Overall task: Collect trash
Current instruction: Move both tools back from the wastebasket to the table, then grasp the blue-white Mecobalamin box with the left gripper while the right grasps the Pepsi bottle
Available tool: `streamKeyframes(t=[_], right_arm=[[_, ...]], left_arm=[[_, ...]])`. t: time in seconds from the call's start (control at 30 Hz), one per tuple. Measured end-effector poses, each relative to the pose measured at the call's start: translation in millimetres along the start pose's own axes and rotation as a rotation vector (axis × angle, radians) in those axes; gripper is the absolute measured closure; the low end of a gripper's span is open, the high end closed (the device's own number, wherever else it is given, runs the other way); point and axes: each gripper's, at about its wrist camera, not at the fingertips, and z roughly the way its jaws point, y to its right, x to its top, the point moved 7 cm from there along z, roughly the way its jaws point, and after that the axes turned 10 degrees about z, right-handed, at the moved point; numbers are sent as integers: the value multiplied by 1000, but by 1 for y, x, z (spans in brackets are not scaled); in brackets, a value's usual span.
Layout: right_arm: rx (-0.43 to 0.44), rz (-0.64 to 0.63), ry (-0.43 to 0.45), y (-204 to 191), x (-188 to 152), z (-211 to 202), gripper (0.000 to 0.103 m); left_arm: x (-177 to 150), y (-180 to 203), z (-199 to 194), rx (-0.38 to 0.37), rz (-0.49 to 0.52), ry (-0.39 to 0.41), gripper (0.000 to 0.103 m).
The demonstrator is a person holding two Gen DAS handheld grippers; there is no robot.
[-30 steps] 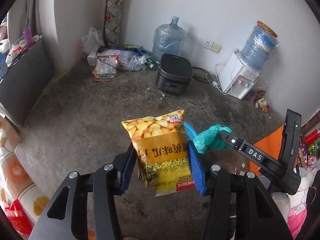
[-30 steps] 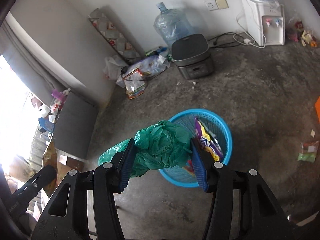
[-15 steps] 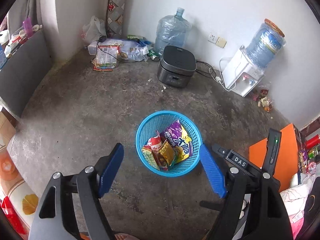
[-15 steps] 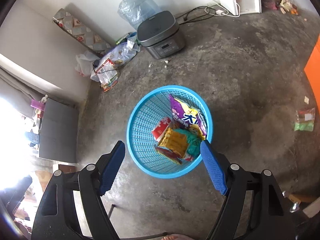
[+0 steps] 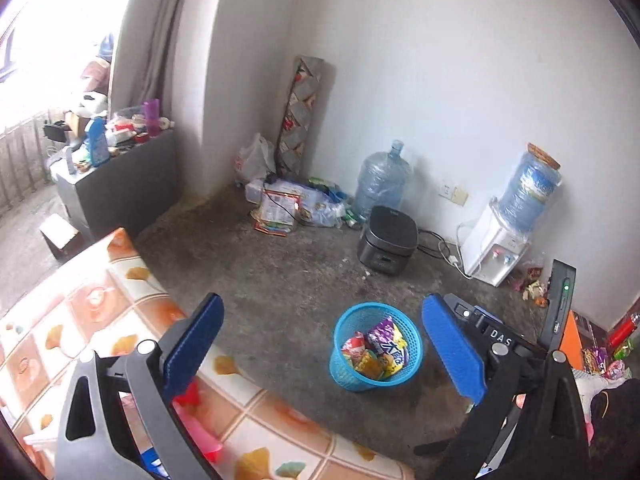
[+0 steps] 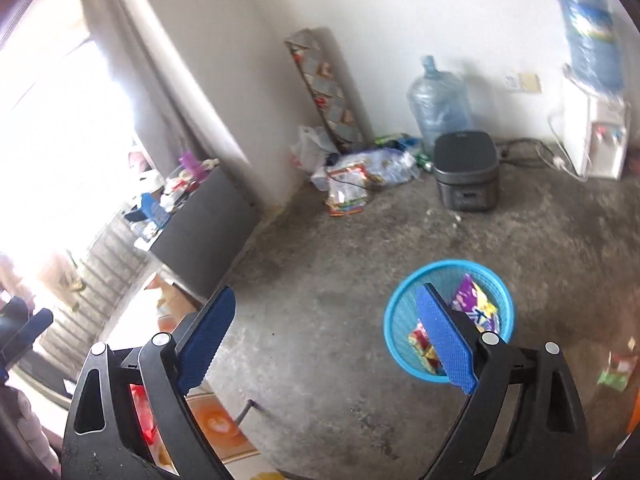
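A blue mesh basket (image 5: 347, 376) stands on the concrete floor and holds several snack packets, a purple packet (image 5: 386, 340) uppermost. My left gripper (image 5: 322, 310) hangs above and short of the basket, its jaws still opening, with nothing between the blue pads (image 5: 192, 348). My right gripper (image 6: 325, 295) is also high over the floor, jaws opening and empty. Its right pad (image 6: 444, 340) covers part of the basket (image 6: 452, 266) and the purple packet (image 6: 474, 304). The right gripper's black body (image 5: 500, 336) shows at the right of the left wrist view.
A table with an orange-patterned cloth (image 5: 80, 300) lies under my left gripper, red items (image 5: 188, 396) on it. A dark rice cooker (image 5: 386, 246), water jug (image 5: 382, 182), dispenser (image 5: 496, 252) and heap of bags (image 5: 288, 204) line the wall. Loose wrappers (image 6: 614, 372) lie at right.
The yellow chip packet left my left gripper and the green bag left my right gripper; both are in the basket. Both grippers opened wide, rose and drew back from the basket.
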Motion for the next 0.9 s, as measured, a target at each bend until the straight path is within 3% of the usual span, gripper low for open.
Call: streamKeyframes(t=[0.23, 0.53, 0.7, 0.9], right_arm=[[182, -193, -125, -74, -50, -8, 15], [353, -298, -285, -143, -103, -7, 19], [424, -330, -358, -173, -126, -17, 20], [508, -372, -488, -198, -169, -32, 22]], left_arm=[[-33, -65, -104, 176, -52, 98, 6], [-119, -152, -215, 394, -265, 129, 6], [-164, -166, -230, 403, -306, 92, 6], [-202, -174, -216, 359, -333, 34, 6]])
